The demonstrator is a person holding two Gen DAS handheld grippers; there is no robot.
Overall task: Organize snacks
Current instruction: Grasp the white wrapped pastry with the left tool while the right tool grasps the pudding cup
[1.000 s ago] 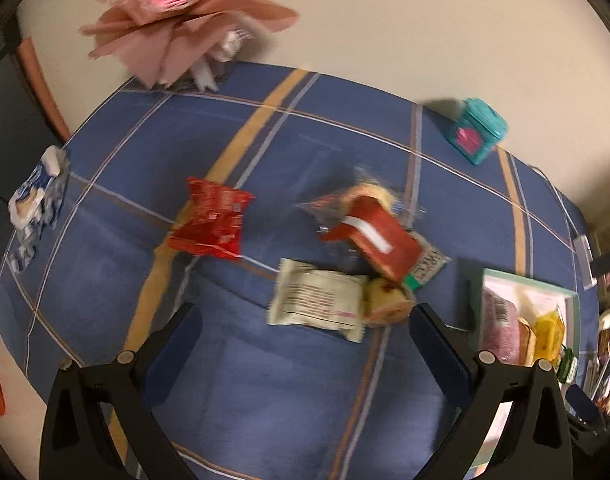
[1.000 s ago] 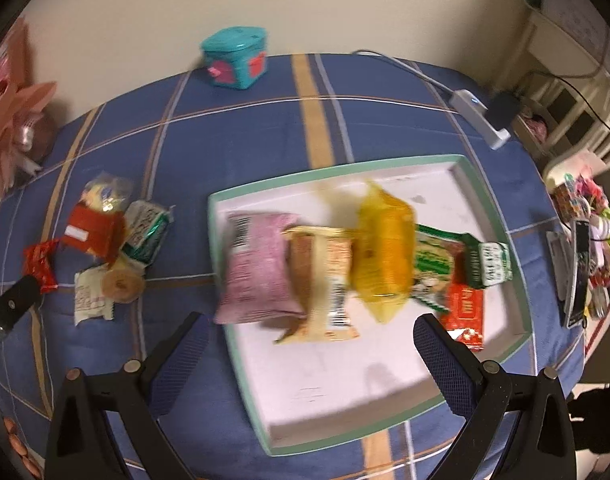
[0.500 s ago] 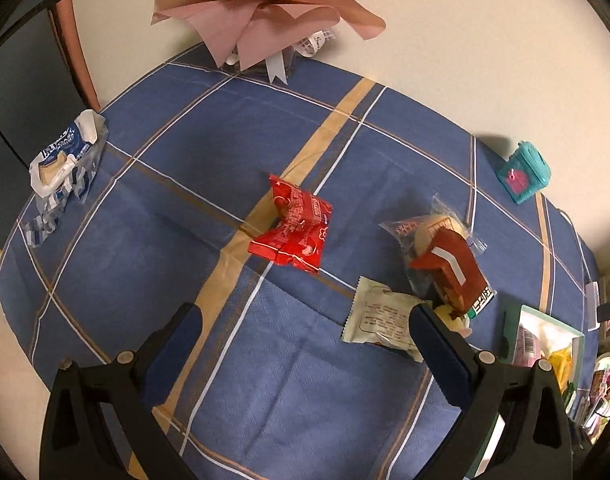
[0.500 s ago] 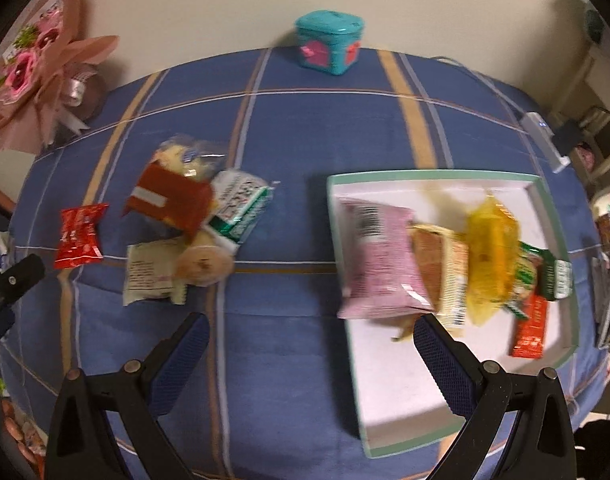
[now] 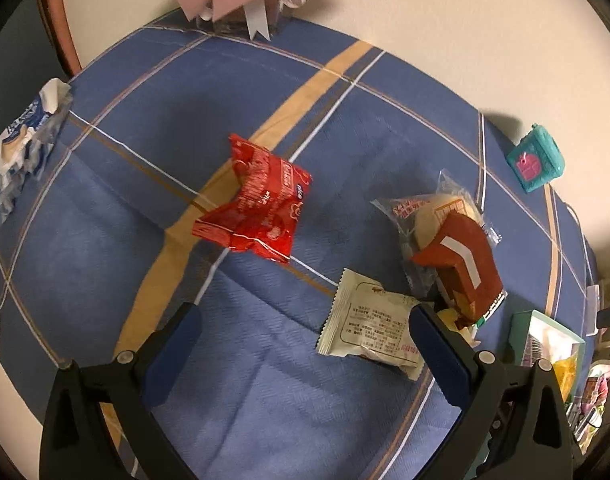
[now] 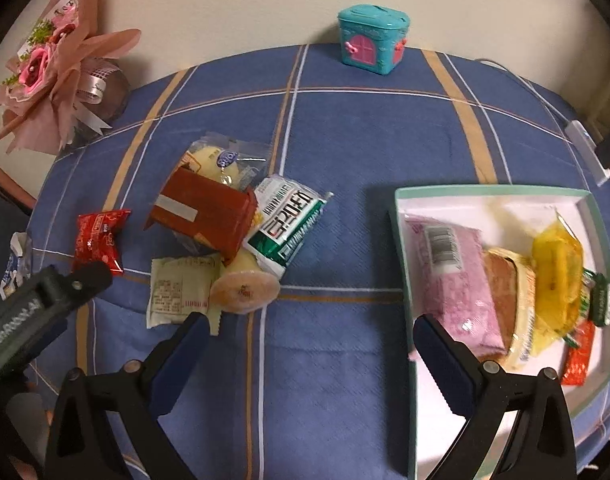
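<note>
Blue plaid tablecloth (image 6: 345,128); snack labels unreadable.

Blue plaid tablecloth (image 5: 265,380); red packet (image 5: 261,208); teal box (image 6: 372,40); pink, possibly speckled, packet (image 6: 453,276).

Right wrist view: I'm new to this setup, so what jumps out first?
A heap of loose snacks, topped by a dark red box, lies mid-table on the blue plaid cloth. To its right, a mint-rimmed tray already holds several packets. A teal toy house stands at the far edge.
</note>
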